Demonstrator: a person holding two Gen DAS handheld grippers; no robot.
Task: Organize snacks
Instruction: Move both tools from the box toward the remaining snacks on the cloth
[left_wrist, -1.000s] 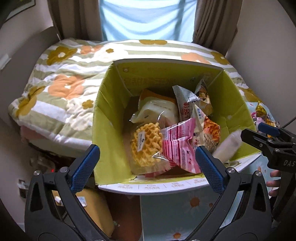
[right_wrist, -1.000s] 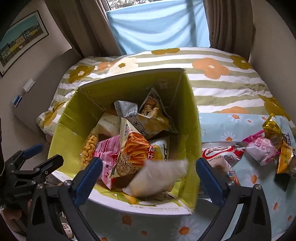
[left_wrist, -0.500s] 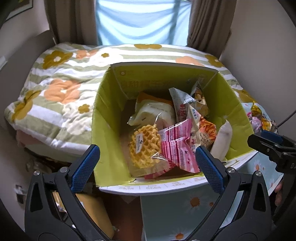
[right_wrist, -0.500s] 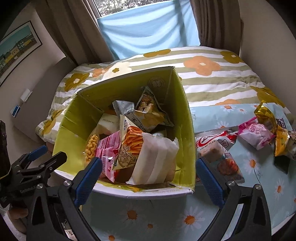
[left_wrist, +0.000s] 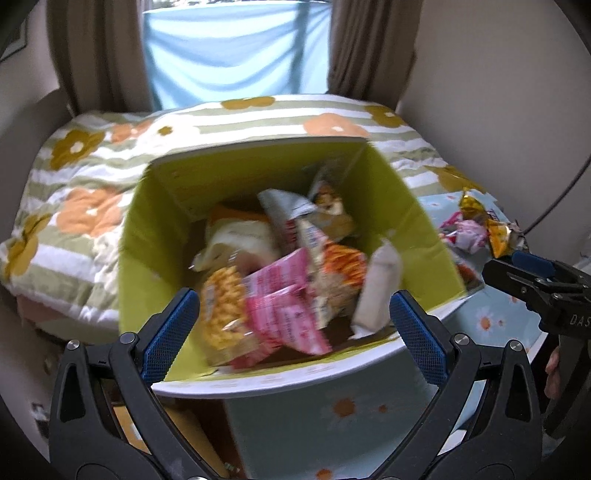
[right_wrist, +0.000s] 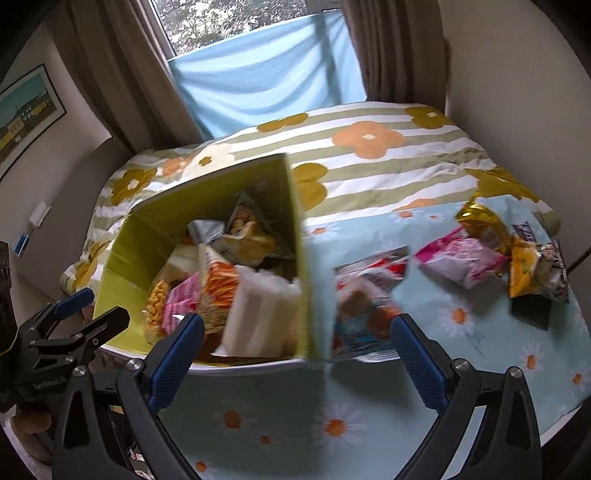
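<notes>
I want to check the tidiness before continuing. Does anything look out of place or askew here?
Yes. Several snack packets lie loose on the daisy tablecloth, outside the green box. One packet leans against the box's outer wall. Inside, the white packet stands on end, not flat. Both grippers are open and empty.

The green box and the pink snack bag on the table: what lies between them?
In the right wrist view, a red and blue snack packet lies on the tablecloth between the green box and the pink snack bag.

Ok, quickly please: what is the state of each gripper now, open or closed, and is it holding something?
Left gripper: open, holding nothing.
Right gripper: open, holding nothing.
</notes>
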